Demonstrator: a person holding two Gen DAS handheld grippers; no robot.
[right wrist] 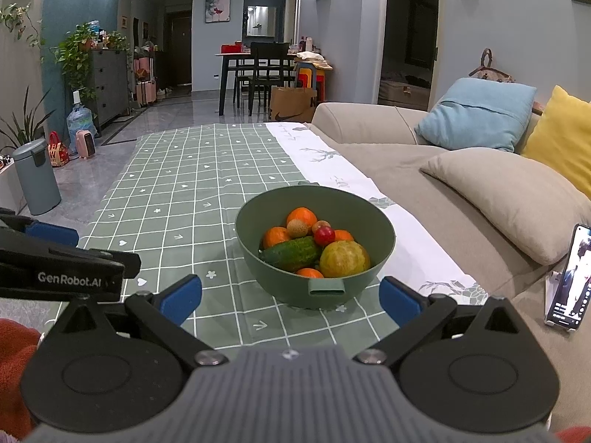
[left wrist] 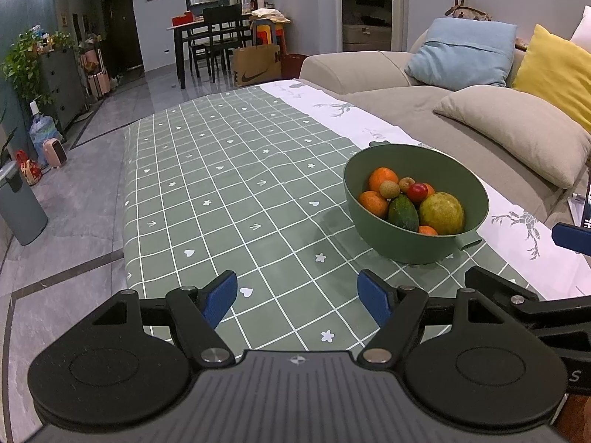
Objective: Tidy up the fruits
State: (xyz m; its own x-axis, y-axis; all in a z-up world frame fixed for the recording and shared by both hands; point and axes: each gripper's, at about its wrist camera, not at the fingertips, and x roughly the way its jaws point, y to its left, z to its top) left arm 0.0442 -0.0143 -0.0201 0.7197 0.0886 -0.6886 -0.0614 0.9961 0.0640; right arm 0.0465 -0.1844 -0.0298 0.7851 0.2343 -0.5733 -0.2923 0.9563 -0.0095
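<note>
A long low table under a green checked tablecloth [right wrist: 177, 192] fills the middle of both views, with a beige sofa [right wrist: 461, 192] running along its far edge, close enough that the cloth's white border lies just beside the seat cushions. On the table stands a green bowl [right wrist: 386, 236], its small tab handle turned toward the right wrist camera; it holds all the fruit in view, which suggests the sorting is either complete or has not yet begun. Within the bowl the largest piece, a yellow-green round fruit [right wrist: 344, 258], rests against the near wall beside a dark green cucumber [right wrist: 293, 253] lying on its side; several oranges [right wrist: 301, 217] are heaped behind and beneath them, and the smallest pieces, a red cherry-like fruit [right wrist: 324, 236] and a pale rough-skinned lychee-like fruit [right wrist: 297, 228], sit on top of the pile, probably because they rolled into the gaps there. The right gripper [right wrist: 290, 295] is held low and centred on the bowl, fingers spread wide and holding nothing, a stance suited to reaching in. The left gripper [left wrist: 297, 295] hovers over bare cloth beside the bowl, likewise spread and empty. A phone [right wrist: 567, 280] is propped on the sofa edge.
</note>
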